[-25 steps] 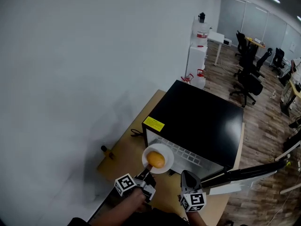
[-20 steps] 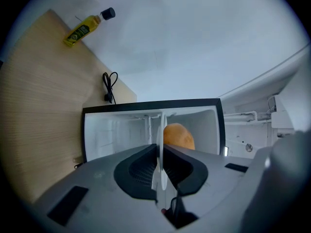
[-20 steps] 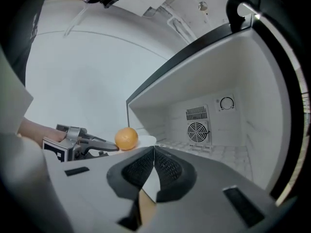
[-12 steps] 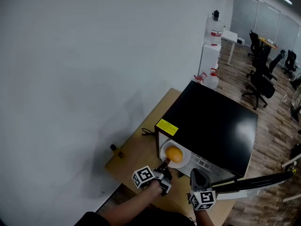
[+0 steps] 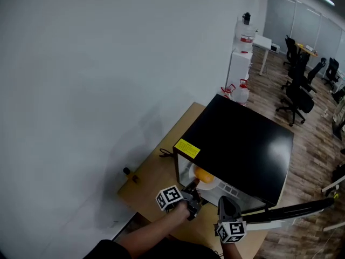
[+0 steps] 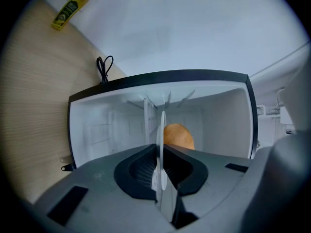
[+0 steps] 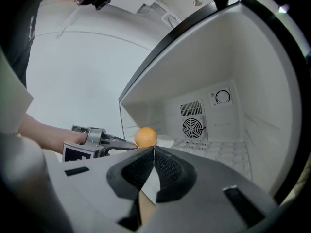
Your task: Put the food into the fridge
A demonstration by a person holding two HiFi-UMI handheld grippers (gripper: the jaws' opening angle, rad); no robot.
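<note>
A black mini fridge [image 5: 242,144] stands open on a wooden table [image 5: 153,179]. My left gripper [image 5: 192,188] is shut on the rim of a white plate [image 6: 161,130], which shows edge-on between its jaws. An orange [image 6: 178,136] rests on the plate, and plate and orange [image 5: 204,174] are just inside the white fridge cavity [image 6: 107,130]. My right gripper [image 5: 222,205] hovers to the right before the opening, shut and holding nothing [image 7: 153,152]. From its view I see the orange [image 7: 145,136] and the left gripper [image 7: 95,140] at the cavity's left side.
The fridge door [image 5: 285,208] swings out to the lower right. A wire shelf [image 7: 218,152], fan grille [image 7: 194,127] and dial [image 7: 222,97] line the cavity. A small yellow bottle [image 6: 70,9] and a black cable [image 6: 103,67] lie on the table left of the fridge. Office chairs [image 5: 294,90] stand far right.
My left gripper has carried the plate and orange forward from in front of the fridge into its opening. The right gripper has stayed by the door.
</note>
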